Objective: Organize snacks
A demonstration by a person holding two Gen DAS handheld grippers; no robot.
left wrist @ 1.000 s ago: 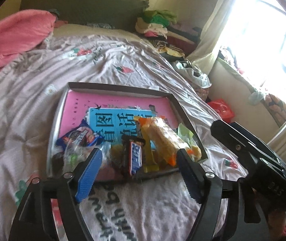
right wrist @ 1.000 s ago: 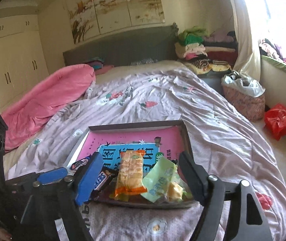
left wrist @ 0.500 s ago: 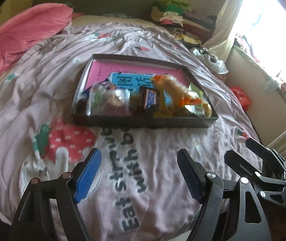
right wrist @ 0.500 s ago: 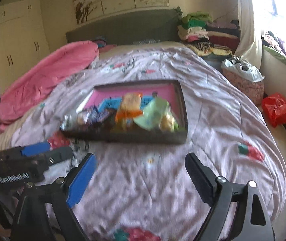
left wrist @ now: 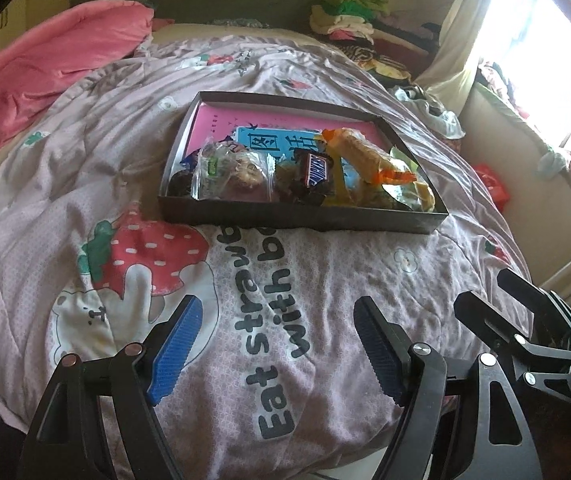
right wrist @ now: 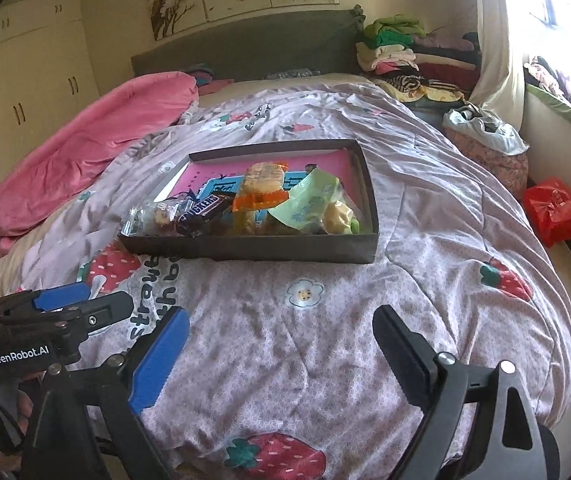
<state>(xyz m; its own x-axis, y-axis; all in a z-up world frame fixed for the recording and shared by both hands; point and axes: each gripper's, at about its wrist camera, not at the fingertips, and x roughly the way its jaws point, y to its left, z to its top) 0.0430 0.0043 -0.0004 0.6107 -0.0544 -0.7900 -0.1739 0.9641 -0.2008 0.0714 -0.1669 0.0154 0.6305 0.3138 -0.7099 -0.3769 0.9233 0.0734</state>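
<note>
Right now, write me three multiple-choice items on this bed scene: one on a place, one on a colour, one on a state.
1. Where does the Snickers bar lie?
A. inside the shallow dark cardboard tray
B. on the pink blanket
C. between a gripper's fingers

2. What colour is the crumpled plastic bag beside the bed?
A. green
B. red
C. white

3. How does the left gripper stand?
A. shut on a snack
B. shut, with nothing in it
C. open, with nothing between its fingers

Answers:
1 A: the bar's wrapper sits among the other snacks within the tray's walls.
2 B: the bag on the floor at the bed's right side is bright red.
3 C: its blue pads stand wide apart, and only the strawberry-print quilt shows between them.
</note>
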